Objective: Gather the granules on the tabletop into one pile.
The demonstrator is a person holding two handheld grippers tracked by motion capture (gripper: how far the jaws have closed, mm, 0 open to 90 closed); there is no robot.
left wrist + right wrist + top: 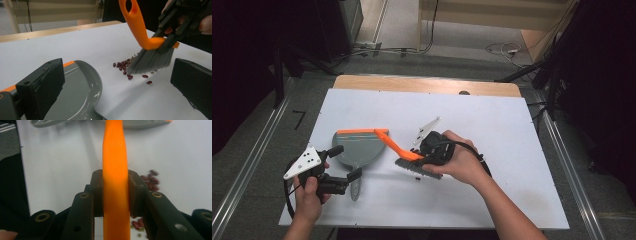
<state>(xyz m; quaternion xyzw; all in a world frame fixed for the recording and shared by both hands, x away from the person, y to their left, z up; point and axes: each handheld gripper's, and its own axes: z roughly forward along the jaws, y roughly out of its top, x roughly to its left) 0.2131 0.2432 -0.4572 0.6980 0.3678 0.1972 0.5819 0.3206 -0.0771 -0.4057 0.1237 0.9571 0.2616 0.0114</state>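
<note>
A grey dustpan [358,150] with an orange lip lies at the left of the white board. My left gripper [345,162] is open, one jaw on each side of the pan's neck, and the pan [80,92] lies low between its jaws [120,82]. My right gripper [428,151] is shut on the orange handle [115,157] of a small brush [150,60], whose grey bristles rest tilted on the board. Several dark red beans [122,66] lie in a loose heap at the bristle tips, right of the pan, and are also in the right gripper view [151,180].
The white board [492,120] covers a wooden table whose far edge [422,83] is bare. Metal rails run along both sides of the table, and cables lie on the floor behind it.
</note>
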